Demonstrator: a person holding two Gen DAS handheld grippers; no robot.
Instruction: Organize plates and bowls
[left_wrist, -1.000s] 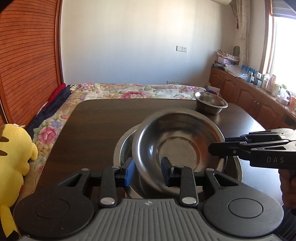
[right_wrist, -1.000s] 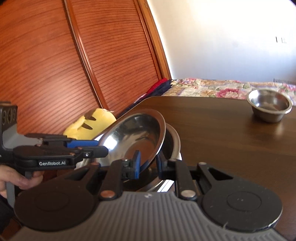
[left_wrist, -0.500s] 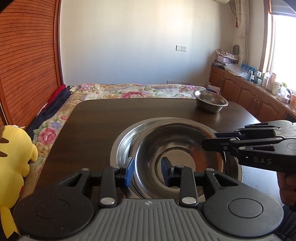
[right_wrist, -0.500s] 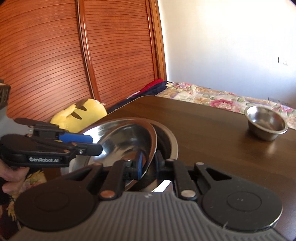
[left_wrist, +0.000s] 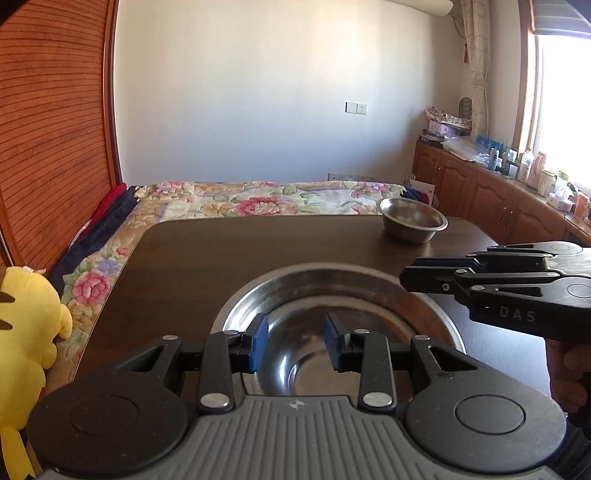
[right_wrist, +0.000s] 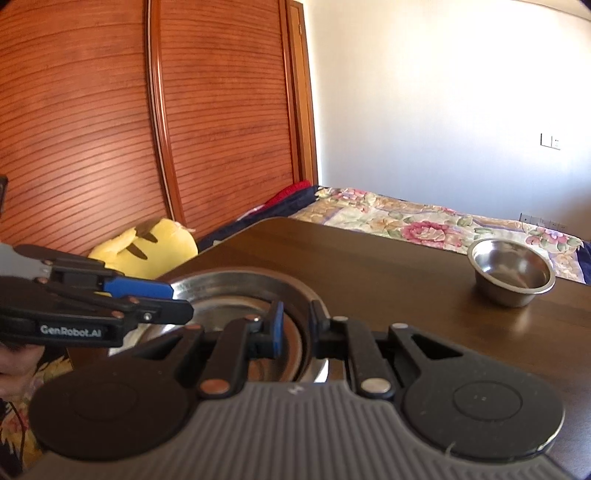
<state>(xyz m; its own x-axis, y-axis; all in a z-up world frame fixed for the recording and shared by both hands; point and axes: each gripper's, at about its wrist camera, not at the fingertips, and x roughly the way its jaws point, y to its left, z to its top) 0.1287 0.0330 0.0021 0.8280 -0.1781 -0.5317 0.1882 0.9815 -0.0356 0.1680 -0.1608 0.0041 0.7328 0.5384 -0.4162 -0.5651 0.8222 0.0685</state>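
Note:
A large steel bowl (left_wrist: 332, 291) sits nested in a wider steel bowl on the dark wooden table (left_wrist: 229, 251); the stack also shows in the right wrist view (right_wrist: 236, 284). My left gripper (left_wrist: 294, 341) is open and empty over the stack's near rim. My right gripper (right_wrist: 295, 326) is open over its right rim, holding nothing; it shows from the side in the left wrist view (left_wrist: 410, 277). A small steel bowl (left_wrist: 412, 219) stands alone at the table's far right, also seen in the right wrist view (right_wrist: 511, 271).
A yellow plush toy (left_wrist: 26, 332) lies left of the table. A flowered bed (left_wrist: 258, 201) is behind the table. Wooden sliding doors (right_wrist: 110, 129) are at the left. Cluttered cabinets (left_wrist: 517, 192) line the right wall.
The large bowl was held tilted by both grippers; it has been lowered flat into the wider bowl. Both grippers have let go and opened, and lifted slightly.

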